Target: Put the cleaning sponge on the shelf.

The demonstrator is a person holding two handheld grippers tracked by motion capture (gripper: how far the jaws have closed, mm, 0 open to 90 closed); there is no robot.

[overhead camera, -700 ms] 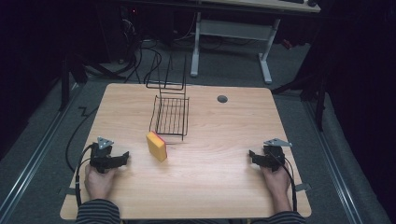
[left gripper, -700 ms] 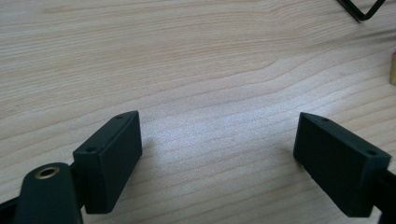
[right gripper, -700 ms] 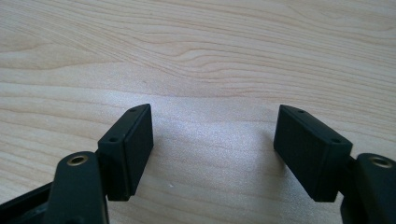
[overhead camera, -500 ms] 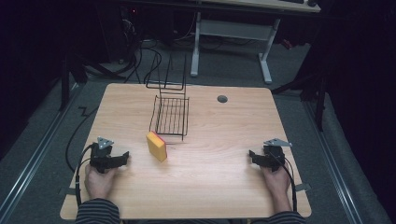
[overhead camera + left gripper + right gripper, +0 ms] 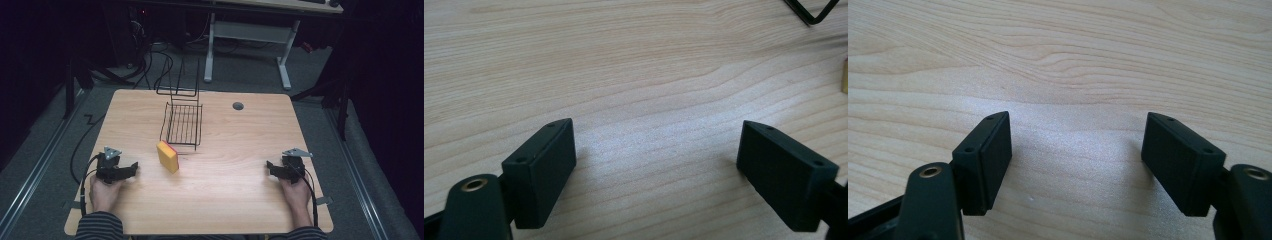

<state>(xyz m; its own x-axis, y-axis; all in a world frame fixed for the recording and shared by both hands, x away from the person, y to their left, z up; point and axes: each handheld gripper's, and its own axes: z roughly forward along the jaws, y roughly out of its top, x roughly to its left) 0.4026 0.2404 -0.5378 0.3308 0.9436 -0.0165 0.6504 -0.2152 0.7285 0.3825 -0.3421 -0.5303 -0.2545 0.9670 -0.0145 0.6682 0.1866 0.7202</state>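
Note:
A yellow sponge (image 5: 168,156) with a red side stands on edge on the wooden table (image 5: 235,130), just in front of a black wire rack (image 5: 183,121). My left gripper (image 5: 131,168) rests on the table at the left, its jaws pointing right toward the sponge, a short gap away. In the left gripper view the left gripper (image 5: 656,165) stands open over bare wood, and the sponge's edge (image 5: 845,75) and a rack wire corner (image 5: 813,12) show at the right. My right gripper (image 5: 269,167) rests at the right and points left. The right gripper (image 5: 1075,157) is open with nothing between its pads.
A round grey cable grommet (image 5: 238,106) sits near the table's far edge. Behind the table stand a white desk frame (image 5: 250,35) and cables on a dark floor. A metal rail (image 5: 35,170) runs along the floor at the left.

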